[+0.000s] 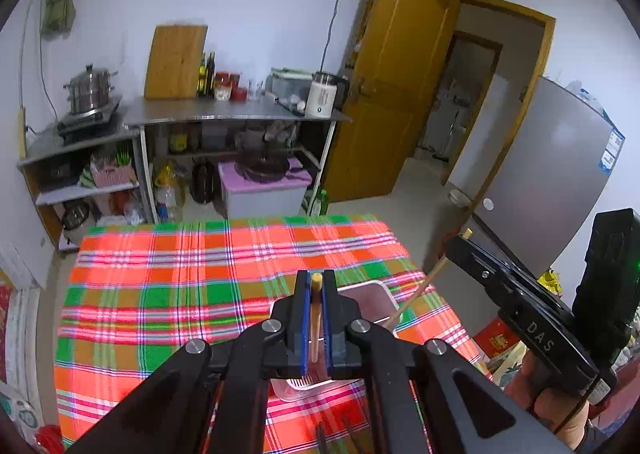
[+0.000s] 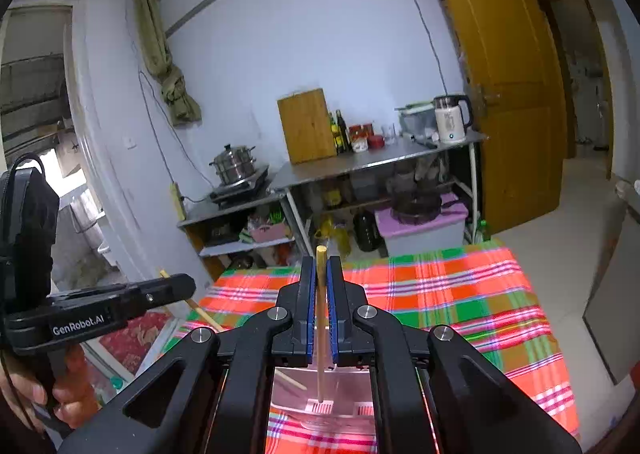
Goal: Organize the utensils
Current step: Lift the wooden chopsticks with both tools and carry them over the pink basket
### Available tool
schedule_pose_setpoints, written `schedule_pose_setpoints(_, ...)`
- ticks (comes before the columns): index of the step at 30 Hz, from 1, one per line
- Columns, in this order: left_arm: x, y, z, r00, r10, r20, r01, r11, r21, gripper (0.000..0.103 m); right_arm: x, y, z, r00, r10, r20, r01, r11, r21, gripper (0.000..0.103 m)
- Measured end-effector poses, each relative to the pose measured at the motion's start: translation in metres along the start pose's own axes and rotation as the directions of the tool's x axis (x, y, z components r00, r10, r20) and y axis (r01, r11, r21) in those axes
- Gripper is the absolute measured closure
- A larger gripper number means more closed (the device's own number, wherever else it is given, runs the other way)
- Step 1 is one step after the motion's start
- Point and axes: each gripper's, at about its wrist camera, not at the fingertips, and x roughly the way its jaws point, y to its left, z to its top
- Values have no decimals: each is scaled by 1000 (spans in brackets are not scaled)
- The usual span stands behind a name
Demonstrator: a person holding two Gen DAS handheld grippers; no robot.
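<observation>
My left gripper [image 1: 317, 286] is shut on a wooden chopstick [image 1: 316, 318] that points down into a clear plastic container [image 1: 374, 294] on the plaid tablecloth. My right gripper [image 2: 321, 274] is shut on a second wooden chopstick [image 2: 320, 334], whose lower tip rests on the slotted floor of the same container [image 2: 340, 378]. In the left wrist view the right gripper [image 1: 464, 236] shows at the right, its chopstick [image 1: 420, 290] slanting into the container. In the right wrist view the left gripper [image 2: 176, 282] shows at the left with its chopstick [image 2: 208, 318].
The table has a red, green and orange plaid cloth [image 1: 200, 274]. Two dark utensil handles [image 1: 336, 434] lie near the front edge. Behind stand steel shelves [image 1: 240, 114] with a pot, bottles and kettle, a wooden door [image 1: 400, 74] and a grey fridge [image 1: 560, 174].
</observation>
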Motion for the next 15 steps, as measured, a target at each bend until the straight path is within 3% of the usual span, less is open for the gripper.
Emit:
schedule_pose_setpoints(9,47,24,-31,996,14,-83,-17,999,-37,98,43,-10,-38,995,-3,-103,4,1000,7,98)
schedule_pose_setpoints(15,50,32,-40,997,24,-71,-28,998,-50,96,52,-13,-52,990,-2,-142,2,1000,0,98)
